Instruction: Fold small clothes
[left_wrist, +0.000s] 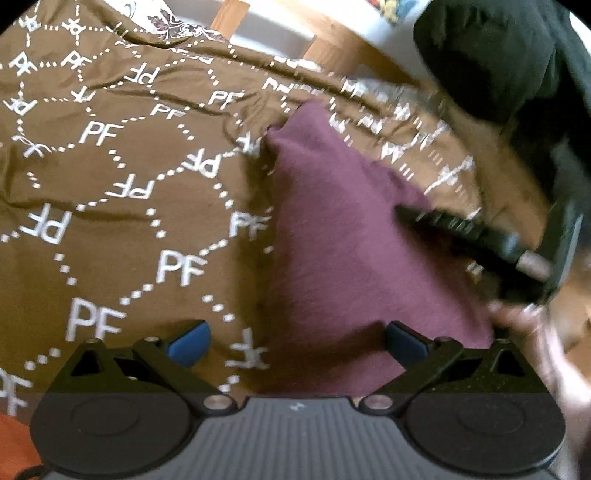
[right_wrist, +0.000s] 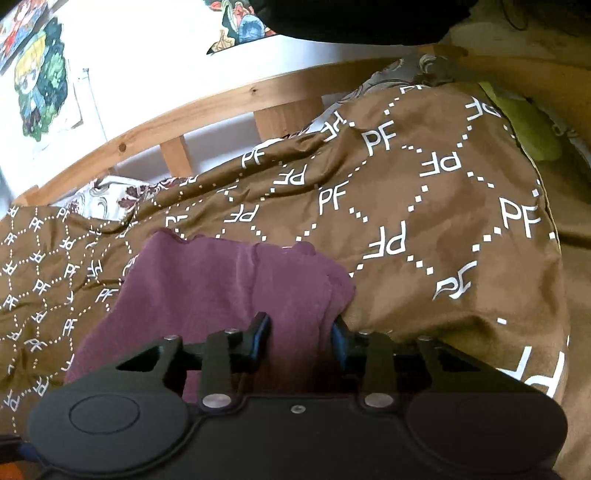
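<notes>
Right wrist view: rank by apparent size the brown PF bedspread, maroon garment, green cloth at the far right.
1. brown PF bedspread, fills most of the view.
2. maroon garment, nearest the camera, so somewhat enlarged.
3. green cloth, farther off and partly hidden by the bedspread, so true size unsure.

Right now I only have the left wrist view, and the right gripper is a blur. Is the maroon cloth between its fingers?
Observer: Yes, the maroon cloth fills the gap between the fingers of the right gripper; whether they pinch it I cannot tell.
Operator: Anything beyond the cloth?
Observer: Only brown bedspread, then something yellow-green at its far corner.
Operator: And the wall?
Observer: A cartoon poster hangs there.
</notes>
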